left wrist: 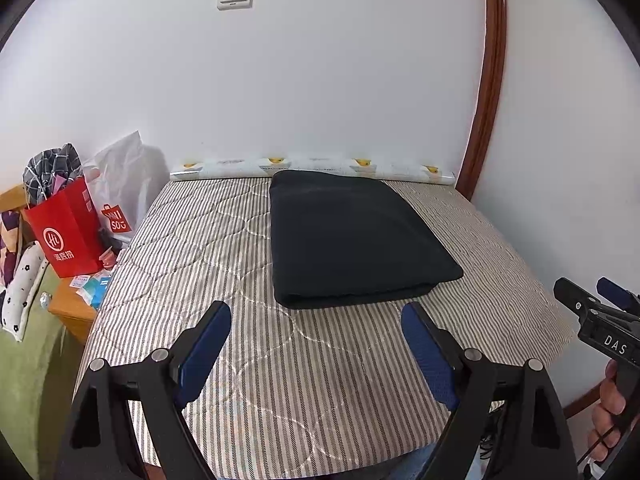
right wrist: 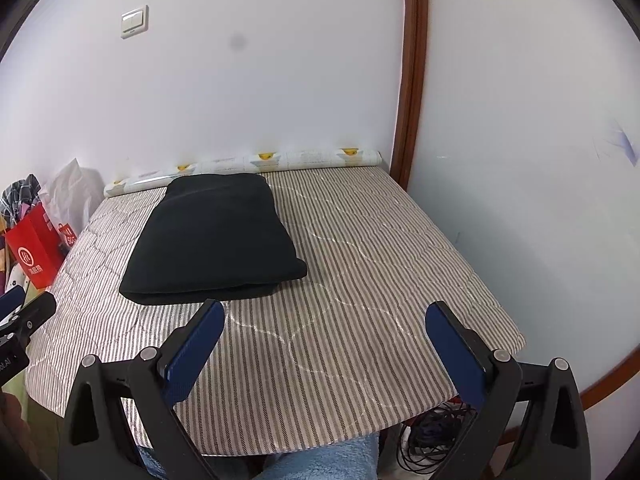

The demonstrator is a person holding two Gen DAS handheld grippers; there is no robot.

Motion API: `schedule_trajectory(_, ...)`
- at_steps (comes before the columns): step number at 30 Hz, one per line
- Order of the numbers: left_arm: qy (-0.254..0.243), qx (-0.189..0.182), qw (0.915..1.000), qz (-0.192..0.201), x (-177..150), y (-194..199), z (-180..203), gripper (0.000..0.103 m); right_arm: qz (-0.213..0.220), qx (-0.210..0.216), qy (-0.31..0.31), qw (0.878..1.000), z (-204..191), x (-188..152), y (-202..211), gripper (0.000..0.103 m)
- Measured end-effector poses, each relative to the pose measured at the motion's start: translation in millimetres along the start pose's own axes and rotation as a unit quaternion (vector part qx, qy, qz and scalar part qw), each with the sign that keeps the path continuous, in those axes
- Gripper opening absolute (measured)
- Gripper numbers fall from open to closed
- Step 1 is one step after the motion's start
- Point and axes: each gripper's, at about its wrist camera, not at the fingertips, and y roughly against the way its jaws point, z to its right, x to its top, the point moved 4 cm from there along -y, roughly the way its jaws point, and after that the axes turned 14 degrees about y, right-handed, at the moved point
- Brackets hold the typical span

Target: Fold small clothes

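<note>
A black garment [left wrist: 352, 240] lies folded into a thick rectangle on the striped quilted surface [left wrist: 224, 248], toward its far side by the wall. In the right wrist view the same black garment [right wrist: 216, 240] sits left of centre. My left gripper [left wrist: 316, 312] hovers open just short of the garment's near edge, nothing between its blue pads. My right gripper [right wrist: 324, 312] is open too, over bare striped cloth to the right of the garment. The right gripper [left wrist: 592, 300] also shows at the right edge of the left wrist view, held by a hand [left wrist: 608, 404].
A patterned roll [left wrist: 312, 168] lies along the wall behind the garment. A red paper bag [left wrist: 66, 236], a white plastic bag [left wrist: 124, 184] and small packets crowd a wooden side table [left wrist: 72, 312] at the left. Cables [right wrist: 432, 440] lie under the surface's near right corner. A wooden door frame [left wrist: 488, 80] stands at the right.
</note>
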Motion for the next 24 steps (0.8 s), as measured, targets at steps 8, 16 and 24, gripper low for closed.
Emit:
schedule_trajectory(8, 0.0, -0.001, 1.0, 0.0, 1.2, 0.2, -2.7, 0.086, 0.0, 0.0, 0.003, 1.0, -4.7, 0.9, 0.3, 0.099)
schedule_trajectory(16, 0.001, -0.003, 1.0, 0.0, 1.6, 0.9, -4.8, 0.086, 0.0, -0.001, 0.006, 1.0, -7.6, 1.7, 0.5, 0.099)
schedule_trajectory(24, 0.003, 0.001, 1.0, 0.001, 3.9, 0.1, -5.9, 0.086, 0.001, 0.0, 0.007, 1.0, -10.1, 2.8, 1.7, 0.099)
